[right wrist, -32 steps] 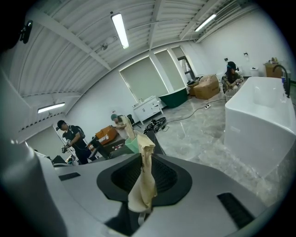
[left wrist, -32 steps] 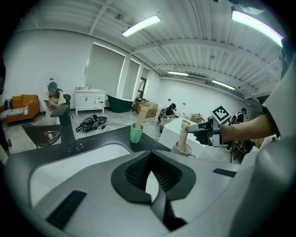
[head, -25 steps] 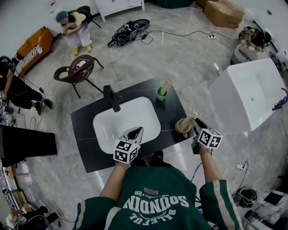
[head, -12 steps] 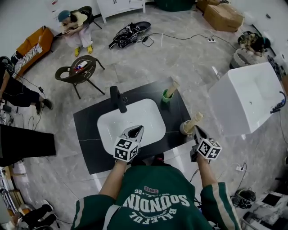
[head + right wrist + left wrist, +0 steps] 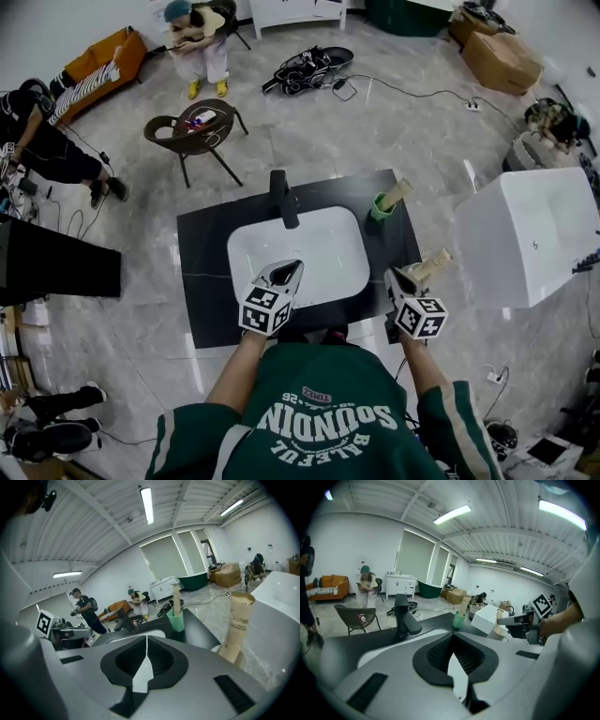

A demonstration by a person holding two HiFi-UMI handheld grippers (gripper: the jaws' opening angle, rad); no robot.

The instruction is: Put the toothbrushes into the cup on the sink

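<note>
Head view: beside the basin [image 5: 309,234], green cup [image 5: 381,207] and beige cup [image 5: 418,278] hold toothbrushes [image 5: 397,193]; left claw [image 5: 288,271] closed empty, right claw [image 5: 399,279] just closed empty.

Upright on the black sink counter [image 5: 211,281], just right of the white rectangular basin [image 5: 309,253]: small green plastic cup [image 5: 380,208], with a tan paper-wrapped toothbrush [image 5: 398,192] leaning out to the right. Near the counter's front right edge: second tan paper-wrapped toothbrush [image 5: 434,265], tilted in a pale round cup [image 5: 497,633].
</note>
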